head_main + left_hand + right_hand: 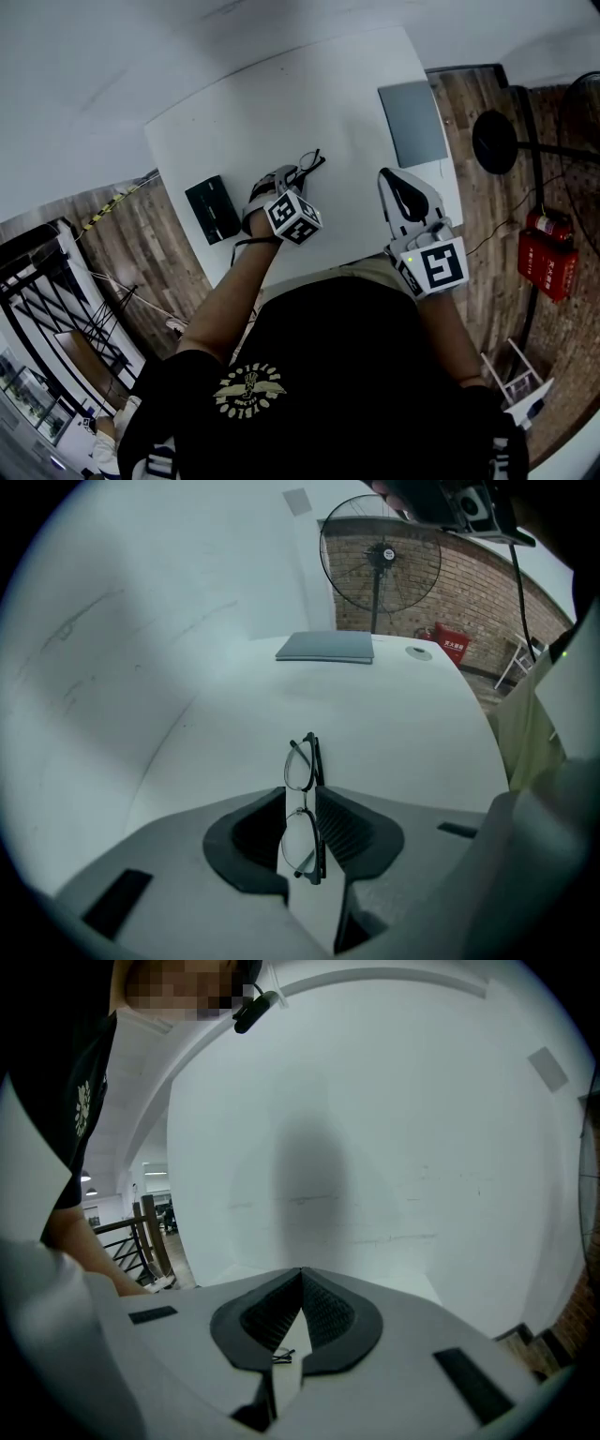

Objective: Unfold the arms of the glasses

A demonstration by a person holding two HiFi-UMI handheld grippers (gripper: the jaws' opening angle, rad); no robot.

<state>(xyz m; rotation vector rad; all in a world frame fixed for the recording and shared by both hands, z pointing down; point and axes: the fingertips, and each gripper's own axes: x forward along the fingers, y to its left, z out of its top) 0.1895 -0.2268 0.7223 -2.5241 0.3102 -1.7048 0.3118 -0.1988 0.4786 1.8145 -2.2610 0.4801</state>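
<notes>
Left gripper (300, 797): clamped on a folded pair of thin dark-framed glasses (302, 764), held edge-on. One lens sits between the pads and the other sticks out past the tips, above the white tabletop (281, 103).

Right gripper (300, 1277): jaws pressed together, nothing in them, held off to the right of the glasses.

On the table: black rectangular case (214, 208) to the left, flat grey slab (412, 122) at the far right.
</notes>
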